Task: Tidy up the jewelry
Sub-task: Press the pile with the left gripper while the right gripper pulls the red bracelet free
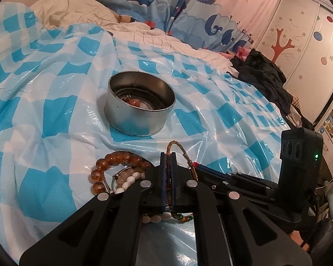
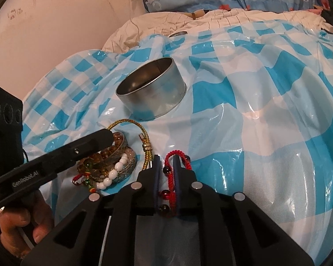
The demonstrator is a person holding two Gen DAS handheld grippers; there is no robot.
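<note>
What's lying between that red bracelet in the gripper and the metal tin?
Nothing visible. The red bracelet sits between the right gripper's fingers, and only bare checkered plastic sheet lies between it and the open tin.

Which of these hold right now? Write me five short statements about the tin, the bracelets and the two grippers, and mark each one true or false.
1. The metal tin stands upright and open on the checked plastic sheet. True.
2. The left gripper is shut on the gold braided cord bracelet. True.
3. The right gripper has the white bead bracelet between its jaws. False: a red cord bracelet lies between them.
4. The tin is empty. False: something pinkish lies inside it.
5. The amber bead bracelet lies in the tin. False: it lies on the sheet nearer the grippers.
</note>
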